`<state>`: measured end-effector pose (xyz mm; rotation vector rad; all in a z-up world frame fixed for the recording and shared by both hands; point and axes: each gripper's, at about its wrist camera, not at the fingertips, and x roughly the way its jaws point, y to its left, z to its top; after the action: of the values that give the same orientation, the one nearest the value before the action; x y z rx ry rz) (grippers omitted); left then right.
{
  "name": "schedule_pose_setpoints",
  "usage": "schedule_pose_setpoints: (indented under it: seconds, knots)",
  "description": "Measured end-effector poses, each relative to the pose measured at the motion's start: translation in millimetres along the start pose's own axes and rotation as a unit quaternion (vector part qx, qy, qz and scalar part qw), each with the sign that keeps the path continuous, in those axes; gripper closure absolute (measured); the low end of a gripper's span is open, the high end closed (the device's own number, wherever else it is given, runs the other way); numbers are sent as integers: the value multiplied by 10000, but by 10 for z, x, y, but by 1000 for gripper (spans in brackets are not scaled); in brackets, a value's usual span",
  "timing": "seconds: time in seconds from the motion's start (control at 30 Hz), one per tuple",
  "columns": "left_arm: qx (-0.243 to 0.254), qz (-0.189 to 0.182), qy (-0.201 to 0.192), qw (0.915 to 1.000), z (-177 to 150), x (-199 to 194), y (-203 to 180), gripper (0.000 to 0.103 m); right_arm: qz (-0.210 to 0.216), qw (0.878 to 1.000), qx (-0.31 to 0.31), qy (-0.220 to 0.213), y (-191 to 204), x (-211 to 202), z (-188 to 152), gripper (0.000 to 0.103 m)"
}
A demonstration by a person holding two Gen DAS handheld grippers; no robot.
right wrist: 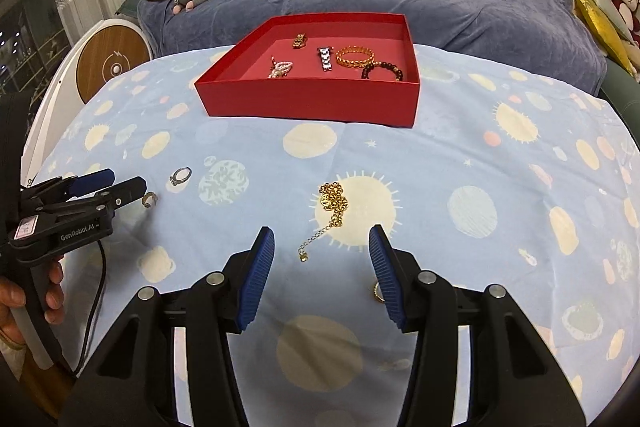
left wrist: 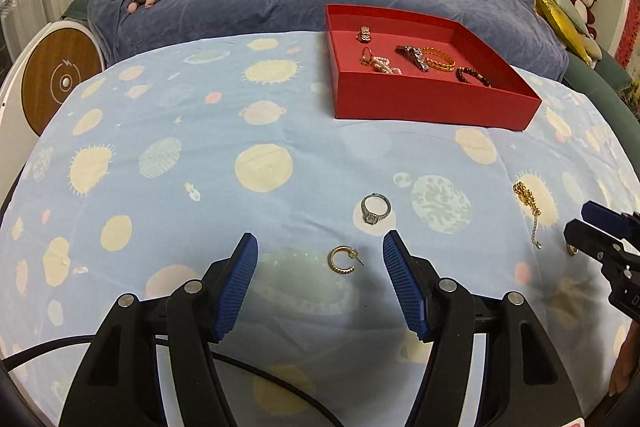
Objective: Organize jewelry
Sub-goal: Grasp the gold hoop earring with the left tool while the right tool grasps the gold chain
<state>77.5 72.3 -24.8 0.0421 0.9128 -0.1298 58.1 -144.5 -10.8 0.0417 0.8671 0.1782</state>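
The left hand-held gripper point(left wrist: 319, 245) is held wide open and grips nothing. The gold hoop earring point(left wrist: 343, 259) lies on the tabletop point(left wrist: 160, 99) between its blue pads, slightly forward of the tips; its post is pointed to the right, roughly across the line of approach. The silver ring point(left wrist: 375, 209) lies just beyond. The right hand-held gripper point(right wrist: 322, 241) is likewise spread and empty, with the gold chain point(right wrist: 330, 211) stretched forward between its pads. A second earring point(right wrist: 377, 291), probably, is half hidden by the right pad. The red box point(left wrist: 432, 99) sits well beyond.
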Motion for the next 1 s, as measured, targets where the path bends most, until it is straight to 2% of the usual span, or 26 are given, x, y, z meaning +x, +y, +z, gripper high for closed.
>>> schedule_pose_setpoints:
  seconds: [0.27, 0.57, 0.77, 0.83, 1.0]
  knots:
    - [-1, -134, 145, 9998, -84, 102, 29, 40, -70, 9998, 33, 189, 0, 357, 87, 56]
    - [-4, -151, 201, 9997, -88, 140, 28, 40, -174, 9995, 5, 250, -58, 490, 113, 58]
    - [36, -92, 158, 9998, -95, 172, -1, 42, -194, 9995, -95, 233, -34, 525, 127, 69]
    - [36, -88, 142, 9999, -88, 174, -6, 46, -180, 9995, -97, 241, -38, 523, 133, 79]
    - [97, -71, 109, 9999, -85, 179, -47, 55, -149, 9995, -89, 269, -43, 521, 140, 93]
